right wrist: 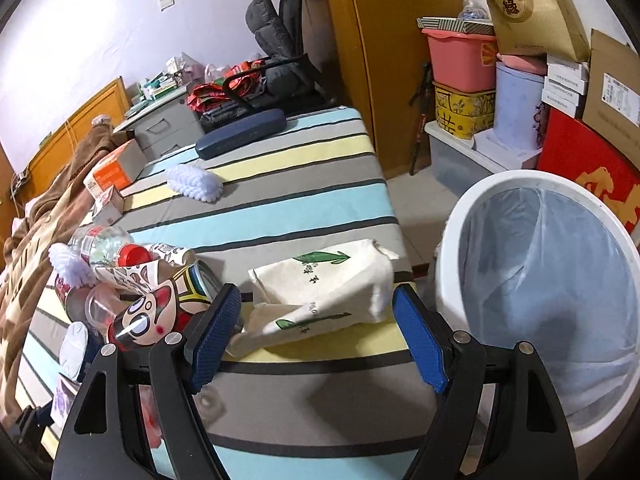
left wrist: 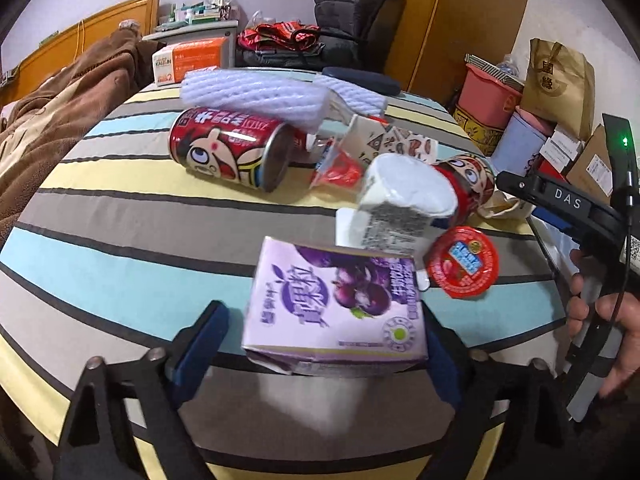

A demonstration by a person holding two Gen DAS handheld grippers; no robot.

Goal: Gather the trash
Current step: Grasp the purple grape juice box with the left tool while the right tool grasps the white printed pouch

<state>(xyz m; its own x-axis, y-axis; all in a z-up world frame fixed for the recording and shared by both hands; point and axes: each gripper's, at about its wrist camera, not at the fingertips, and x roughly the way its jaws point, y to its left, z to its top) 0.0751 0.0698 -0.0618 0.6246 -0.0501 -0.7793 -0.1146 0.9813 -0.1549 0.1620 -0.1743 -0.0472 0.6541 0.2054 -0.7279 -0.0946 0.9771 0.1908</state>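
Note:
My left gripper (left wrist: 324, 336) is open around a purple grape drink carton (left wrist: 336, 308) on the striped tablecloth; the right pad touches it, the left pad stands clear. Beyond lie a white cup (left wrist: 404, 208), a red-lidded jelly cup (left wrist: 464, 262), two red cartoon cans (left wrist: 232, 148), a plastic bottle (left wrist: 336, 168) and white foam netting (left wrist: 256, 92). My right gripper (right wrist: 316, 336) is open, just short of a white cloth bag (right wrist: 328, 292) with green print. A white trash bin (right wrist: 552, 292) with a bluish liner stands at the right of the table.
The striped table (right wrist: 280, 208) also carries a dark blue case (right wrist: 240, 134), an orange box (right wrist: 116, 168) and more netting (right wrist: 196, 184). Brown blanket (left wrist: 60, 112) lies at the left. Stacked boxes, tubs and a paper bag (right wrist: 520, 12) crowd the right wall.

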